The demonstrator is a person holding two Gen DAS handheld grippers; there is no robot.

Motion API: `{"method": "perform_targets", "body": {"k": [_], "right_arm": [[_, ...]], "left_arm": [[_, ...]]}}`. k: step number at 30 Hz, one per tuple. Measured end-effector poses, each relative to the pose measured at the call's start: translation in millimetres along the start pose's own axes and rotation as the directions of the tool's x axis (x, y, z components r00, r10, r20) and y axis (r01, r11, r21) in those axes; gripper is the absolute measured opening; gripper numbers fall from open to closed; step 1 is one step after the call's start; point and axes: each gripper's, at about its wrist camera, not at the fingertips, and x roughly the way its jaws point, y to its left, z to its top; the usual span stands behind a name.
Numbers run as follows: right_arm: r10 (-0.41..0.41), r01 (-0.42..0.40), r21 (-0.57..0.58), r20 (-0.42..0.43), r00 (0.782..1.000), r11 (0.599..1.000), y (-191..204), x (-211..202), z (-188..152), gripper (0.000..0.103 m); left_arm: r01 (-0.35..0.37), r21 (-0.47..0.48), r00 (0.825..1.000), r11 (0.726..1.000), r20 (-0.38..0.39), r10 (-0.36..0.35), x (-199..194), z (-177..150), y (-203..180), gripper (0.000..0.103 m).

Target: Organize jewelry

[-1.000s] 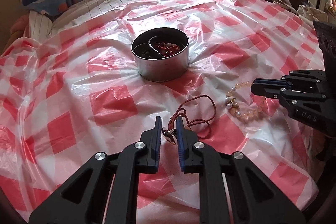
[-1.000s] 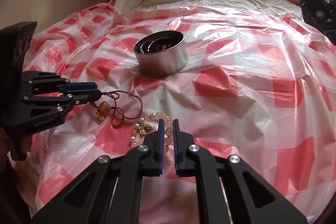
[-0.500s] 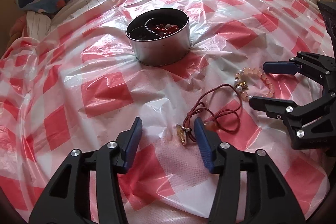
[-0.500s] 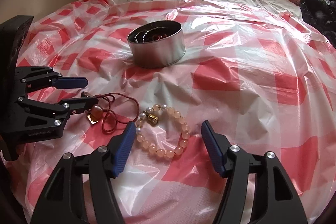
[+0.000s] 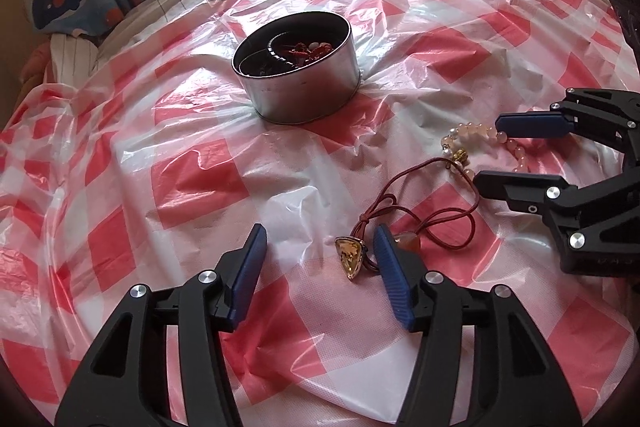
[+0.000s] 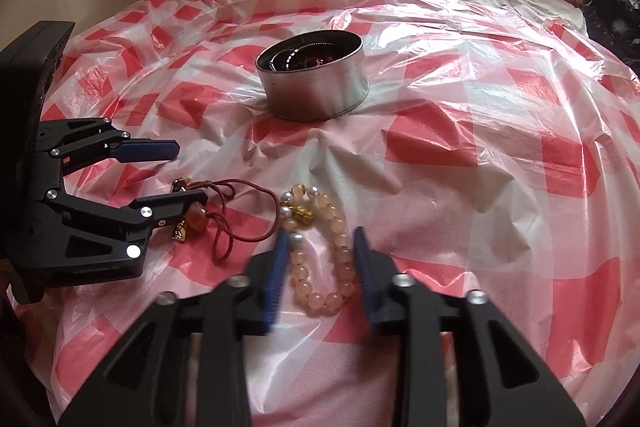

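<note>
Jewelry — a pink beaded bracelet and a red cord necklace with an amber pendant — lies on red-checked plastic sheeting. The left gripper opens around the pendant; the right gripper closes around the bracelet, not yet gripping — a round metal tin stands beyond.

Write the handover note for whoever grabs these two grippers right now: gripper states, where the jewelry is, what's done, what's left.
Left gripper: jaws opening, nothing gripped; yellow pendant of the red cord necklace lies on the cloth between them, by the right-hand finger.
Right gripper: jaws closing around the pink bead bracelet, which lies flat; pads not yet pressing.
Round metal tin stands farther back on the checked plastic cloth, with some jewelry already inside.
Left to do: grip the bracelet and the necklace and put both in the tin.
</note>
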Motion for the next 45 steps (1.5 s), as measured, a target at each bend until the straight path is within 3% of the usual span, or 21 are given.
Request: {"method": "perform_targets", "body": {"k": [5,6,8,9,12,13,15,19,20,22,23,25,29,33,37,38,41,45], "right_arm": [[-0.026,0.026,-0.03,-0.019,0.999,0.999,4.3,6.6,-1.5,0.049],[-0.022,0.022,-0.032,-0.018,1.0,0.999,4.6,6.8,-2.0,0.035],[0.002,-0.002,-0.021,-0.017,1.0,1.0,2.6,5.2,-2.0,0.016],[0.006,-0.006,-0.015,-0.012,1.0,1.0,1.4,3.9,-1.9,0.016],[0.006,-0.006,-0.008,0.0,1.0,1.0,0.5,0.7,-0.8,0.016],[-0.004,0.004,-0.005,0.006,1.0,1.0,-0.1,-0.5,0.0,0.018],[-0.021,0.021,-0.003,0.025,0.999,1.0,-0.7,-3.8,1.4,0.054],[-0.033,0.034,-0.036,0.037,0.999,0.999,5.7,-4.3,2.0,0.062],[-0.037,0.038,-0.041,0.022,0.999,0.998,6.5,-1.0,1.2,0.064],[-0.041,0.041,-0.05,0.0,0.999,0.998,7.7,4.0,0.1,0.067],[-0.041,0.04,-0.056,-0.01,0.999,0.998,8.8,6.0,-0.6,0.069],[-0.032,0.031,-0.068,-0.02,0.999,0.997,10.8,7.7,-2.4,0.067],[0.003,-0.004,-0.041,-0.027,1.0,0.999,5.5,5.4,-3.3,0.021],[0.019,-0.019,-0.02,-0.009,1.0,1.0,2.0,-1.0,-2.4,0.01],[0.014,-0.014,-0.016,-0.008,1.0,1.0,1.4,-3.7,-1.0,0.009],[0.006,-0.006,-0.016,-0.011,1.0,1.0,1.2,-3.9,-1.1,0.011],[-0.024,0.025,-0.022,0.021,0.999,0.999,2.2,-8.5,-0.4,0.06],[-0.004,0.005,-0.042,0.029,1.0,0.999,6.6,-9.9,0.7,0.062]], "left_arm": [[-0.007,0.028,1.0,1.0,0.003,0.007,0.4,-0.4,-5.2,0.05],[0.01,0.026,1.0,1.0,0.005,-0.01,-1.0,-0.3,-5.0,0.036],[0.017,0.019,1.0,1.0,0.014,-0.017,-4.2,0.4,-2.7,0.022],[0.026,0.013,1.0,1.0,0.016,-0.027,-5.7,0.4,-0.8,0.015],[0.052,-0.001,0.998,0.999,0.024,-0.052,-8.9,0.2,3.2,0.013],[0.053,0.002,0.998,0.999,0.024,-0.053,-9.2,0.2,2.9,0.013],[0.055,0.002,0.998,0.998,0.025,-0.055,-9.3,-0.2,2.7,0.013],[0.056,-0.002,0.998,0.998,0.019,-0.056,-8.2,-0.3,2.3,0.013],[0.046,-0.001,0.999,0.999,0.015,-0.046,-6.8,-0.5,1.5,0.014],[0.024,0.008,1.0,1.0,0.002,-0.024,-3.7,-0.7,-0.8,0.03],[0.008,0.017,1.0,1.0,0.001,-0.008,-2.7,-0.8,-2.0,0.046],[-0.005,0.026,1.0,1.0,0.002,0.005,-2.6,-0.9,-3.3,0.05],[-0.007,0.019,1.0,1.0,0.001,0.007,-1.8,-0.6,-1.5,0.054],[-0.015,0.027,1.0,1.0,0.001,0.015,-1.7,-0.5,-1.5,0.061],[-0.022,0.034,1.0,0.999,0.002,0.022,-1.8,0.1,-2.0,0.065],[-0.022,0.034,1.0,0.999,0.002,0.022,-1.9,0.1,-2.1,0.066],[-0.019,0.039,1.0,0.999,0.004,0.018,-3.2,0.1,-3.3,0.067],[-0.017,0.062,1.0,0.998,0.022,0.015,-7.7,0.4,-9.4,0.067]]}}
